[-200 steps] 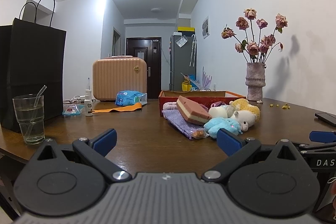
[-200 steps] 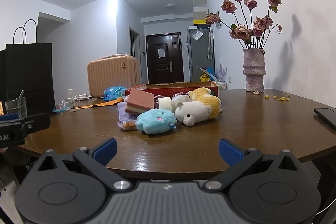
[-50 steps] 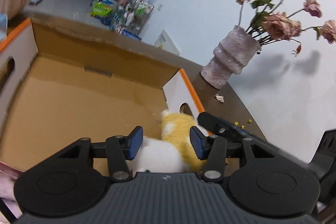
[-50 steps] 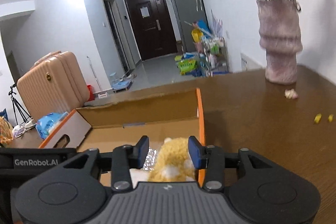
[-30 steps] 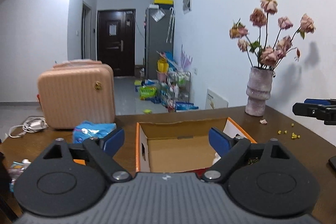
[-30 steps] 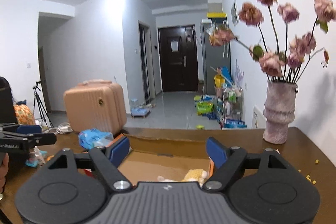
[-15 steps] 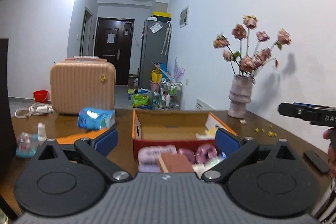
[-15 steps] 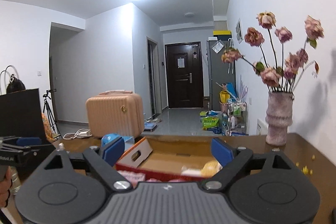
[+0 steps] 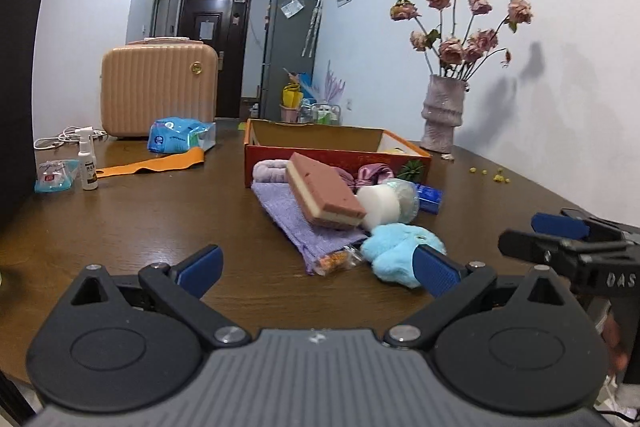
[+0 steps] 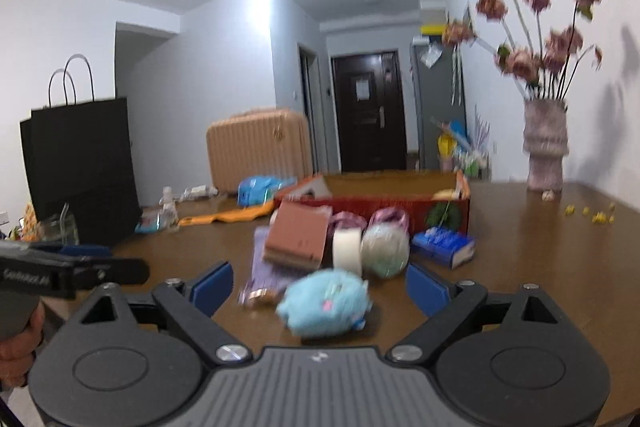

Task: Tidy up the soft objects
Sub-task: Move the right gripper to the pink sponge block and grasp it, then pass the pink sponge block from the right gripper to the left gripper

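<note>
1 plush toy (image 9: pixel 394 149) in cardboard box (image 9: pixel 320 147)

A dark brown wooden table (image 9: pixel 152 227) is carrying everything in view. An open cardboard box (image 9: pixel 320 151) with a red front is sitting near the middle. In front of it a purple cloth (image 9: pixel 292 219) is lying flat, with a pink sponge block (image 9: pixel 324 195) resting on it. A blue plush toy (image 9: pixel 396 253) is lying nearest the cameras, beside a small snack packet (image 9: pixel 334 261). A white tape roll (image 9: pixel 378 207) (touching the sponge) and a blue packet (image 9: pixel 428 195) are lying to the right. Toward the far left, a peach suitcase (image 9: pixel 158 87), a spray bottle (image 9: pixel 88 163) and a black paper bag (image 10: pixel 84 163) are standing. A ribbed vase (image 9: pixel 442 119) is standing by the wall, with yellow crumbs (image 9: pixel 490 175) scattered nearby.
</note>
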Tool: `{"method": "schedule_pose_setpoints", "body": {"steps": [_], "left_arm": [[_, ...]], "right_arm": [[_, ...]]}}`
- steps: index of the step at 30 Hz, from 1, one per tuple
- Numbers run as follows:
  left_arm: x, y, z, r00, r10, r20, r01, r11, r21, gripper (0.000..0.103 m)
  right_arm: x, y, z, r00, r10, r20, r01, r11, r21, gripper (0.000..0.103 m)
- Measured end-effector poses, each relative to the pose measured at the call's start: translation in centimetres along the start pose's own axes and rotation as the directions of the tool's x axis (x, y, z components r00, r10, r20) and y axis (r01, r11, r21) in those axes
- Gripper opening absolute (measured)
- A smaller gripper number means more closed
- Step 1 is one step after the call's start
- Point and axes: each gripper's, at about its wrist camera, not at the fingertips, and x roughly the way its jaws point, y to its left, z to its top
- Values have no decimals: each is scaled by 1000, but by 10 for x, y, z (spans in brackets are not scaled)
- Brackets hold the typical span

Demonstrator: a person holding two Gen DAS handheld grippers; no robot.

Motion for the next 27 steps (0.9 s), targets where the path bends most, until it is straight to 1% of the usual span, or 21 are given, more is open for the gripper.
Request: {"method": "schedule_pose_setpoints", "body": {"steps": [2, 3, 4, 5, 6, 8, 9, 12, 13, 14, 15, 16, 18, 19, 20, 22, 23, 24, 25, 26, 27], "left_arm": [[4, 3, 1, 1000, -3, -1, 3, 1000, -8, 103], [8, 5, 2, 1000, -4, -3, 3, 1000, -15, 103], [13, 6, 3, 1000, -3, -8, 3, 1000, -19, 103], [19, 8, 4, 1000, -1, -17, 1, 1000, -21, 103], [26, 10, 4, 1000, 5, -29, -5, 1000, -22, 103], [40, 15, 7, 999, 18, -49, -20, 999, -29, 103], [48, 18, 9, 998, 24, -59, -26, 999, -32, 103], [70, 29, 16, 996, 43, -76, -46, 998, -40, 103], [78, 34, 19, 995, 53, -82, -57, 998, -42, 103], [84, 38, 22, 995, 59, -82, -63, 997, -44, 103], [90, 42, 26, 995, 62, -81, -66, 997, -46, 103], [96, 46, 30, 995, 64, -80, -68, 997, -48, 103], [112, 53, 41, 996, 46, -74, -49, 998, -49, 103], [121, 55, 48, 997, 26, -69, -29, 999, -46, 102], [129, 56, 55, 998, 6, -60, -8, 999, -38, 102], [152, 56, 75, 999, -46, -26, 46, 999, -9, 100], [165, 56, 83, 997, -71, -26, 71, 997, 2, 99], [181, 56, 91, 994, -103, -45, 104, 995, 12, 96], [198, 57, 97, 990, -121, -77, 122, 992, 13, 88], [210, 55, 101, 985, -136, -104, 138, 990, 10, 84], [224, 56, 104, 975, -174, -135, 176, 984, 3, 81]], "right_arm": [[6, 1, 1, 1000, 1, -7, -1, 1000, -6, 89], [9, 2, 2, 1000, 8, -10, -8, 1000, 0, 85], [14, 2, 3, 999, 30, -18, -30, 999, 11, 75], [19, 3, 4, 998, 60, -31, -59, 998, 28, 66], [29, 5, 4, 993, 103, -58, -100, 994, 52, 64], [50, 10, 0, 978, 177, -109, -170, 983, 73, 52], [65, 14, -3, 969, 207, -138, -197, 977, 82, 50], [103, 19, -9, 952, 231, -202, -216, 972, 91, 49], [114, 19, -10, 949, 226, -222, -209, 973, 96, 48], [123, 17, -10, 948, 202, -245, -184, 978, 94, 45], [130, 14, -8, 955, 152, -255, -137, 988, 78, 45], [134, 10, -6, 963, 104, -249, -92, 994, 59, 47], [140, -2, 0, 969, 28, -243, -16, 999, 50, 50], [142, -7, 3, 970, 12, -241, 3, 998, 60, 51], [144, -12, 7, 971, 14, -241, 5, 997, 75, 51], [148, -15, 15, 971, 82, -224, -51, 989, 139, 50], [152, -15, 17, 966, 134, -220, -92, 978, 189, 50], [157, -14, 18, 957, 188, -220, -132, 960, 246, 50], [163, -13, 17, 948, 230, -222, -159, 942, 296, 50], [170, -12, 16, 942, 250, -222, -168, 929, 331, 50], [176, -10, 16, 942, 254, -218, -167, 922, 350, 50]]}}
